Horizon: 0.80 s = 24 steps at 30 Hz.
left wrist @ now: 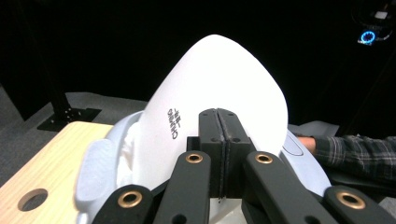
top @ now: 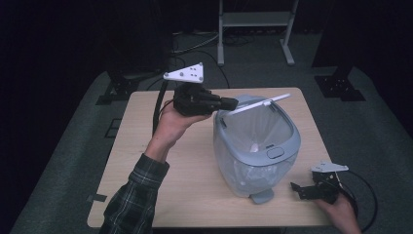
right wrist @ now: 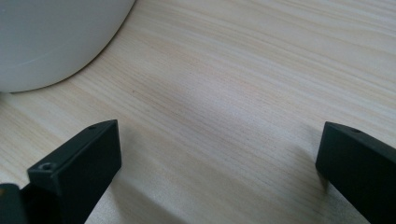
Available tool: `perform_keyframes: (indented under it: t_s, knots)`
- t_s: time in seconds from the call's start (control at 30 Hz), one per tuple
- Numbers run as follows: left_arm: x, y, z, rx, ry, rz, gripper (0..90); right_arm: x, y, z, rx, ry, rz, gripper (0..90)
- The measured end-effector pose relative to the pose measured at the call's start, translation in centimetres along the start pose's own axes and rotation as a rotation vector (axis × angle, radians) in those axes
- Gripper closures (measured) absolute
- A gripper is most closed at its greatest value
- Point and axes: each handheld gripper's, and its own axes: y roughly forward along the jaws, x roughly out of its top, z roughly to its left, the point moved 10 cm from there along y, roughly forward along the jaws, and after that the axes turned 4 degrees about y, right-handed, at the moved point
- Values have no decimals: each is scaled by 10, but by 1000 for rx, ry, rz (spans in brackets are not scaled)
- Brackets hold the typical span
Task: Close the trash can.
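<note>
A grey pedal bin (top: 253, 165) lined with a clear bag stands right of centre on the wooden table (top: 146, 165). Its white lid (top: 263, 103) is lifted and tilted above the opening. My left gripper (top: 234, 103) is shut on the lid's rim from the left. In the left gripper view the jaws (left wrist: 219, 116) are pressed together on the edge of the white lid (left wrist: 219, 70), with the bin's grey rim (left wrist: 93, 168) below. My right gripper (top: 295, 187) rests low on the table right of the bin's base, open. In the right gripper view its jaws (right wrist: 219, 149) stand wide over bare wood beside the bin's wall (right wrist: 46, 37).
The bin's foot pedal (top: 262, 196) sticks out toward the table's front edge. A white metal frame (top: 255, 19) and black stand bases (top: 341, 87) sit on the floor behind the table. A cable hole (left wrist: 32, 199) marks one table corner.
</note>
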Motion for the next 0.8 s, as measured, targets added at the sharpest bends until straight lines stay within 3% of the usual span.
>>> perform_keyframes:
  t_s: [0.33, 0.8]
  knots:
    - [-5, 19, -15, -57, 12, 39, 898, 0, 0, 0, 0, -1, 0, 0]
    - [-10, 42, -29, -95, 6, 72, 893, 0, 0, 0, 0, -1, 0, 0]
